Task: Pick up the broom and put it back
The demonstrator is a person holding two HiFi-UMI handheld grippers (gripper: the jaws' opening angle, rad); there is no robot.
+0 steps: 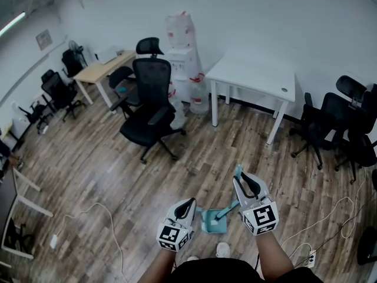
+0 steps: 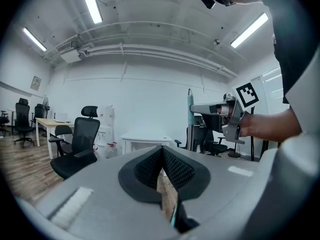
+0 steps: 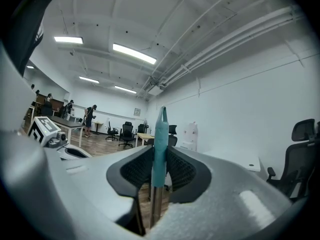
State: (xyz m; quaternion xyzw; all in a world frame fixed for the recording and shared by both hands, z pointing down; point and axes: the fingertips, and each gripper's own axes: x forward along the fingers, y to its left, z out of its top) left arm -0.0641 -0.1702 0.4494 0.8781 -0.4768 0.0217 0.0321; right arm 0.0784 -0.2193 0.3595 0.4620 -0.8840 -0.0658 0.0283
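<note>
Right tool (image 1: 242, 181) pinches the broom (image 3: 160, 149) upright near its teal tip, lower end by the floor dustpan (image 1: 211, 221); left tool (image 1: 187, 205) is closed, empty; gripped so high, the broom may swing and slip.

I can't read a single word or number here. The small framed plaque (image 1: 43, 39) on the white wall (image 1: 283, 16), upper left, is too blurred.

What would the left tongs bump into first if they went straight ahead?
Nothing close. Past the left tongs the way looks free until, probably, the white table across the room; depth is unclear.
</note>
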